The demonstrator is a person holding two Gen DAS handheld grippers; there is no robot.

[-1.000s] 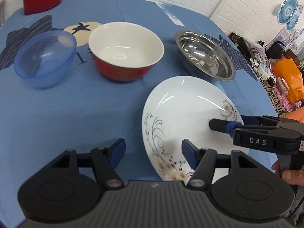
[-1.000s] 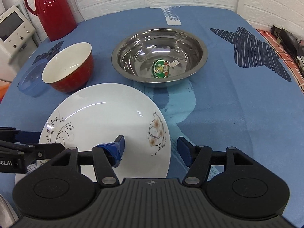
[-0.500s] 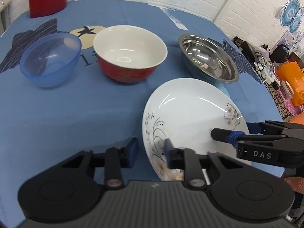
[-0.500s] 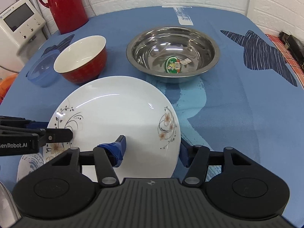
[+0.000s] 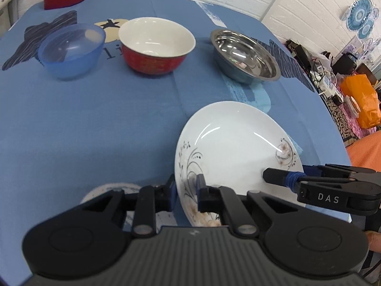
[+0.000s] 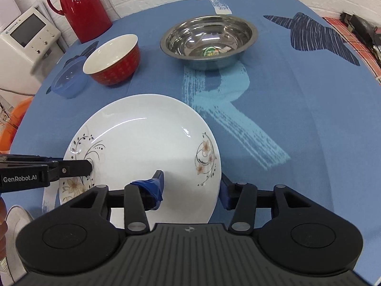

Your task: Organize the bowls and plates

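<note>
The left gripper (image 5: 187,191) comes in low from the near edge, its blue-padded fingers (image 5: 172,191) closed narrow on the left rim of the round white ceramic plate with brown flower and vine print (image 5: 233,147), one pad under the rim and one on top. The right gripper (image 6: 191,187) reaches in level from the opposite side; its fingers straddle the plate's right rim, the blue-taped left finger (image 6: 153,186) lying on the white upper face and the other finger (image 6: 225,193) outside below the edge. The gap between them looks wider than the rim, so whether it truly clamps the plate I cannot tell. The plate sits tilted between the two grippers, over the blue printed tablecloth (image 5: 95,124). A second white dish (image 5: 109,189) shows partly below the left gripper. Part of a hand (image 6: 2,224) shows at the left edge of the right wrist view.

Farther off stand a row of bowls: a translucent blue plastic bowl (image 5: 71,50), a red bowl with white inside (image 5: 156,46) just beside it, and a stainless steel bowl (image 5: 245,56) apart to the right. Beyond them are a red thermos jug (image 6: 76,7) and a white appliance with a screen (image 6: 26,38)
</note>
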